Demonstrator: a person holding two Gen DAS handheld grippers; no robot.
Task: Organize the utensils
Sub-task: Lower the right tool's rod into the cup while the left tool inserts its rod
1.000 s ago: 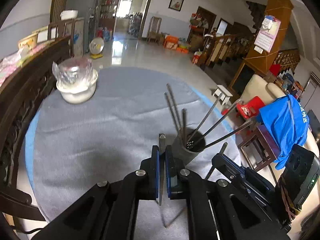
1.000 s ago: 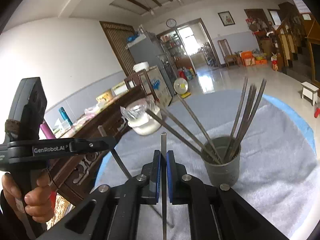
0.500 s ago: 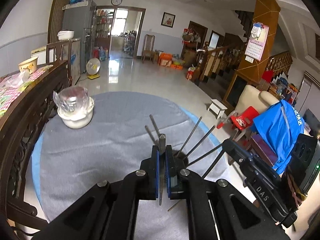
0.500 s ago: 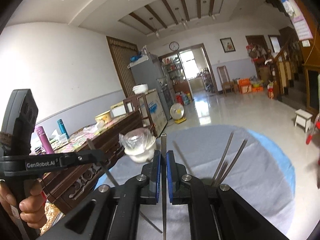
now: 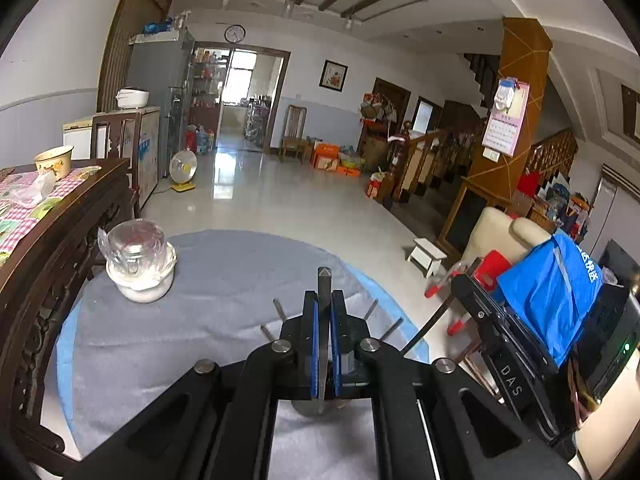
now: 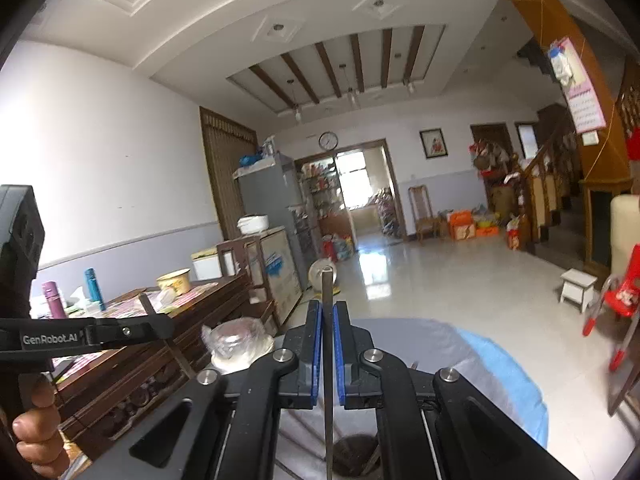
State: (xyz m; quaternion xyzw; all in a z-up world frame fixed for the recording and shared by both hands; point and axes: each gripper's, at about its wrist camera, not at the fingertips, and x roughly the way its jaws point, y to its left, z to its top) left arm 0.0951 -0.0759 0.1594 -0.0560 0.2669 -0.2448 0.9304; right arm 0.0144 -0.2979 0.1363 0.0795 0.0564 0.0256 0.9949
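My left gripper is shut on a metal chopstick that stands up between its blue pads. My right gripper is shut on a second metal chopstick, also upright. Both hang above the grey utensil holder, which shows low between the fingers. Several chopstick ends fan out from behind the left fingers. In the left wrist view the right gripper comes in from the right with its chopstick slanting down. In the right wrist view a hand holds the left gripper.
A round table under a grey cloth carries a white bowl with a plastic-wrapped lid at the far left. A dark wooden sideboard runs along the table's left side. A chair with blue cloth stands right.
Both grippers have risen, each with its chopstick, and tilted up toward the room. The holder has dropped from the middle of both views to below the fingers.
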